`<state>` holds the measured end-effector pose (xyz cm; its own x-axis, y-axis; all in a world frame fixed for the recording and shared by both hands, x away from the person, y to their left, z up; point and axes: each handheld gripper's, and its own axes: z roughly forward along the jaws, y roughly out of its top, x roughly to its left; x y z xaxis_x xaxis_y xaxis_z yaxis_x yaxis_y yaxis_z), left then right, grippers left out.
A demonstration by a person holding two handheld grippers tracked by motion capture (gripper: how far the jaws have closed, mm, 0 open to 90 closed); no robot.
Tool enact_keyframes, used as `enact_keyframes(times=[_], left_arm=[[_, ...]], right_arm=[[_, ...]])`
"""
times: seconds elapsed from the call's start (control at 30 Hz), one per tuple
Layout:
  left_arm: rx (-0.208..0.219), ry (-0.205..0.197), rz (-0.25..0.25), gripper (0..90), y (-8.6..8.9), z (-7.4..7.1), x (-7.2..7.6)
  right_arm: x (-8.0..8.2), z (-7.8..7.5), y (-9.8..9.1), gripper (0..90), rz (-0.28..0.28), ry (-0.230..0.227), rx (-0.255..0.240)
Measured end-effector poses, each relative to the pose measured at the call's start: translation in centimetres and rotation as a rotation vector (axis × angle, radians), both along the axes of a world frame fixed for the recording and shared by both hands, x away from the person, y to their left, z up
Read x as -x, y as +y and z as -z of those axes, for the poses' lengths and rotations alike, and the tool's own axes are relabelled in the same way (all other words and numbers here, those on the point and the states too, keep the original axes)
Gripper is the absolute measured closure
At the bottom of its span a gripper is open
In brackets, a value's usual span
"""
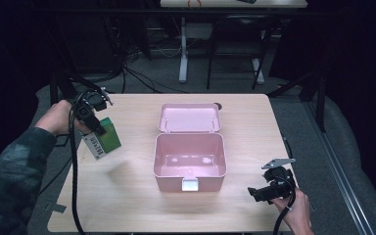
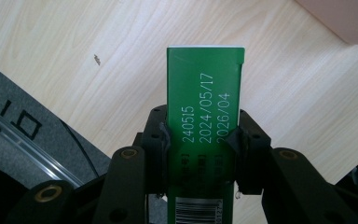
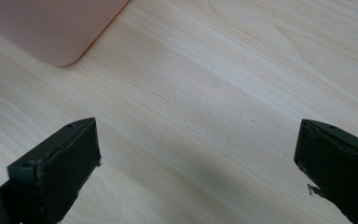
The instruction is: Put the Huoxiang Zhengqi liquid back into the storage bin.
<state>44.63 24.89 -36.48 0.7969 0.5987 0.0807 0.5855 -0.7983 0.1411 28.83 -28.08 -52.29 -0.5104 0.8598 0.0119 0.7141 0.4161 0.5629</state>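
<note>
Nearest the high camera, lower left: a person's sleeve [image 1: 7,171], dark and mottled, entering from the bottom edge. The left hand [image 1: 58,117] at its end carries the left gripper [image 1: 95,128], held off the table's left edge.

Left gripper: jaws clamped on a green carton [image 1: 105,138]. In the high view the carton hangs tilted above the table [image 1: 127,196], a faint shadow on the wood below it, white label panel facing down-left. In the left gripper view the carton [image 2: 205,107] stands up between the two black jaws, pads pressed on both of its long sides; printed dates run along its face, a barcode shows at the bottom. Wood grain behind it, dark floor beyond the table edge at lower left.

Centre: pink box [image 1: 190,161], lid open and lying back flat toward the far side, white latch on the near wall. Inside looks bare. Carton well apart from it, to its left. A corner of the box [image 2: 340,18] shows in the left gripper view, top right.

Right: right gripper [image 1: 254,192] in the right hand [image 1: 298,210], near the table's front right corner, pointing left toward the box. Jaws wide apart, nothing between them but bare wood in the right gripper view; the box's corner [image 3: 51,28] sits at upper left there.
</note>
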Motion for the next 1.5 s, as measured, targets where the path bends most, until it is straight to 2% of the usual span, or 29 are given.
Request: enact_keyframes(times=[0.87, 1.5], left_arm=[[-0.019, -0.018, 0.064, 63.4, -1.4, -4.6, 0.7], [-0.026, -0.025, 0.108, 63.3, -2.8, -7.3, 1.2]], right_arm=[[0.0, 0.0, 0.0, 0.0, -0.009, -0.001, 0.012], [0.0, 0.1, 0.0, 0.0, -0.010, -0.002, 0.011]])
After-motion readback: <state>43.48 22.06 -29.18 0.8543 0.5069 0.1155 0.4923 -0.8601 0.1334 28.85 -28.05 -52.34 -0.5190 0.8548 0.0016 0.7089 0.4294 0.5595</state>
